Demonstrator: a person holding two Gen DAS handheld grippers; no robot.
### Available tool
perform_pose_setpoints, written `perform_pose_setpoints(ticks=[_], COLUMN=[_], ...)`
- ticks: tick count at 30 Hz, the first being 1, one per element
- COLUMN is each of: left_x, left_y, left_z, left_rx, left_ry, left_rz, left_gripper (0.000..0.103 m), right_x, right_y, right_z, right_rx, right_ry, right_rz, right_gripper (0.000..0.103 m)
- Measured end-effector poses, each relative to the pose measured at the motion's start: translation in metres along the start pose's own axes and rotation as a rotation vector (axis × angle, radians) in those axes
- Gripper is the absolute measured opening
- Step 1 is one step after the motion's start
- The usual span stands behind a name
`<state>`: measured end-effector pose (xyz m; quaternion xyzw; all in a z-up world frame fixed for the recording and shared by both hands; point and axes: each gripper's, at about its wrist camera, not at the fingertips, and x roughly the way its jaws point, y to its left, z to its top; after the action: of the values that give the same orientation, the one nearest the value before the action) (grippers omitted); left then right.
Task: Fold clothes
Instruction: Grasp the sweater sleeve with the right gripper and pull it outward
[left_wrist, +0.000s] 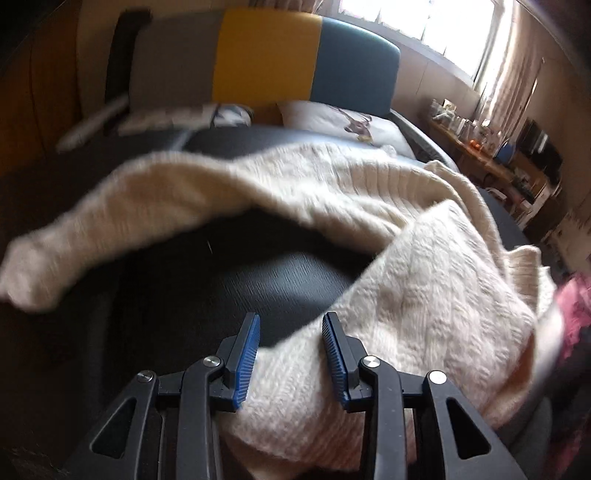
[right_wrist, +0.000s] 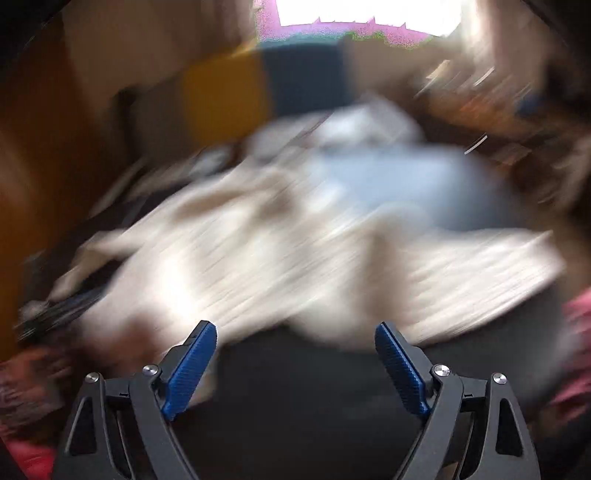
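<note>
Now | left claw (left_wrist: 291, 345): spread, cream knit sweater (left_wrist: 406, 295) lying between its jaws | right claw (right_wrist: 295, 354): spread wide, holding nothing | sweater on dark bed (left_wrist: 240, 266), sleeve toward 9 o'clock

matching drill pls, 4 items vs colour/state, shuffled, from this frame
Things:
1. sweater
2. left gripper
3. right gripper
4. headboard middle panel

States:
A. yellow
B. open, nothing between the fingers
C. cream cable knit, one sleeve flung out to the left
D. open, knit fabric lying between the fingers

Pairs: 1-C, 2-D, 3-B, 4-A
</note>
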<state>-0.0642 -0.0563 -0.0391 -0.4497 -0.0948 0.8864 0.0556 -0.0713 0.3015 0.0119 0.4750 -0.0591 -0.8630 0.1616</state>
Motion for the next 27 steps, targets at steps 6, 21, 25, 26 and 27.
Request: perform_pose_setpoints(ticks=[6,21,25,26,27], left_x=[-0.015,-0.031,-0.033,-0.032,-0.031], left_y=[0.001,0.013,-0.007,-0.010,-0.014], left_z=[-0.008,-0.036,-0.046,-0.047,-0.049], left_rx=[0.067,0.086,0.175,0.179,0.171], left_ry=[-0.017,-0.011,-0.003,0.009,0.027], left_rz=[-0.080,-0.277,-0.273,-0.296,-0.348], left_gripper=[0.035,0.036,0.036,0.036,0.036], right_x=[0.064,-0.022,-0.023,-0.017,-0.005], right_y=[0.052,0.002,-0.008,-0.011,-0.016], right_z=[-0.032,0.002,0.013,0.013,0.009], right_rx=[0.052,0.260,0.278,0.286,0.303], right_ry=[0.178,-0.197,-0.201,-0.171,-0.140], right_rz=[0.184,0.117,0.017,-0.005,-0.017], right_gripper=[0.071,0.013,0.013,0.013,0.013])
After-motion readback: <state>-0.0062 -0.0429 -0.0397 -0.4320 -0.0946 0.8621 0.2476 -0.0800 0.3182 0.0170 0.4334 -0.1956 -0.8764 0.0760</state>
